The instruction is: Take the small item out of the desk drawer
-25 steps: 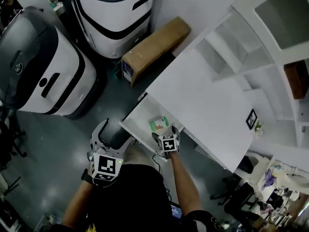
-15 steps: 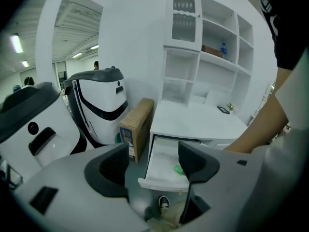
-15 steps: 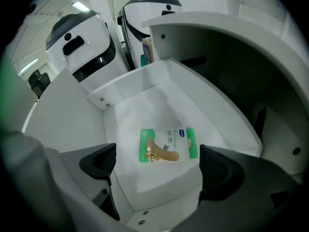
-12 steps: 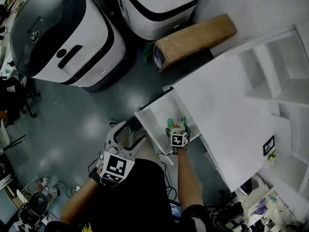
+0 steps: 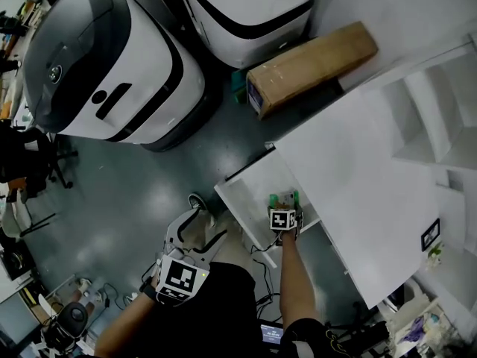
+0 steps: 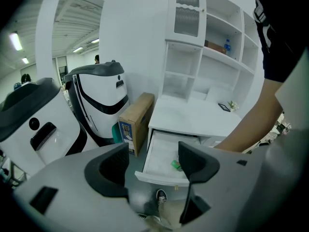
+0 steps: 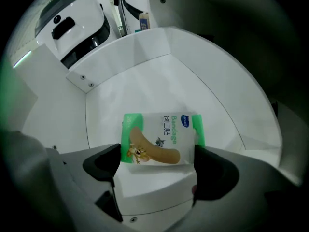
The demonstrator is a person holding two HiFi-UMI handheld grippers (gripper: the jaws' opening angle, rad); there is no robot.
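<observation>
Left gripper (image 6: pixel 152 170): jaws parted, empty, held clear of the pulled-out desk drawer (image 5: pixel 246 192).
Bandage box (image 7: pixel 161 139): flat on the drawer floor, near its right edge.
Right gripper (image 7: pixel 155 166): jaws closing either side of the box.

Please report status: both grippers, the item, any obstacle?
Right gripper closing around bandage box in open drawer. Left gripper open, empty. Nothing blocking.
</observation>
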